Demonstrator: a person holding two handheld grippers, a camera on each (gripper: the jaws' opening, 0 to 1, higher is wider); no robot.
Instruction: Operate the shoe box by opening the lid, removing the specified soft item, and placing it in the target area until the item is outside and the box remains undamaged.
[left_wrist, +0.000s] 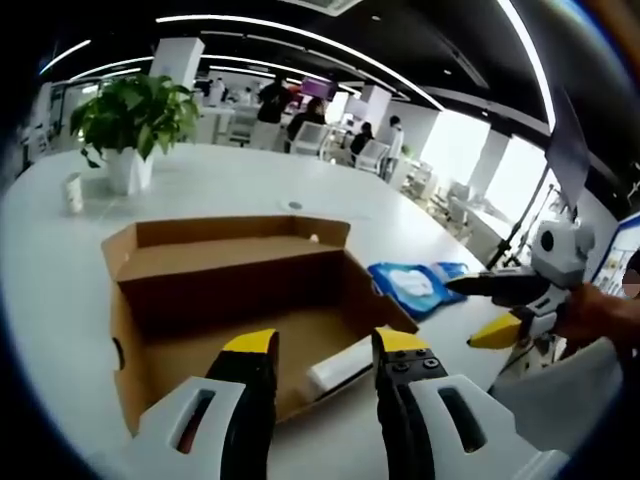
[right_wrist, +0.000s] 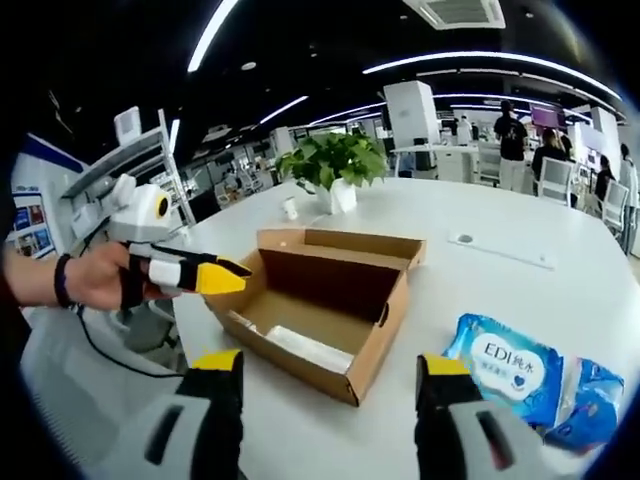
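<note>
— Two grippers, both spread with nothing held? Why?
— Box (right_wrist: 320, 305) lid's already up, and the blue soft pack (right_wrist: 505, 366) lies on the table (right_wrist: 520, 275) beside it.
— And each view?
— Left gripper (left_wrist: 325, 350) hovers over the box, seeing white paper (left_wrist: 340, 368) inside; right gripper (right_wrist: 330, 375) view shows the pack's label

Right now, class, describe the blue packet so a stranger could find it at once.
Start at the big white table, then find the open cardboard shoe box in its middle. Beside the box, outside it, lies the blue soft wipes packet. It is the only blue, printed thing there; a white item lies inside the box.
</note>
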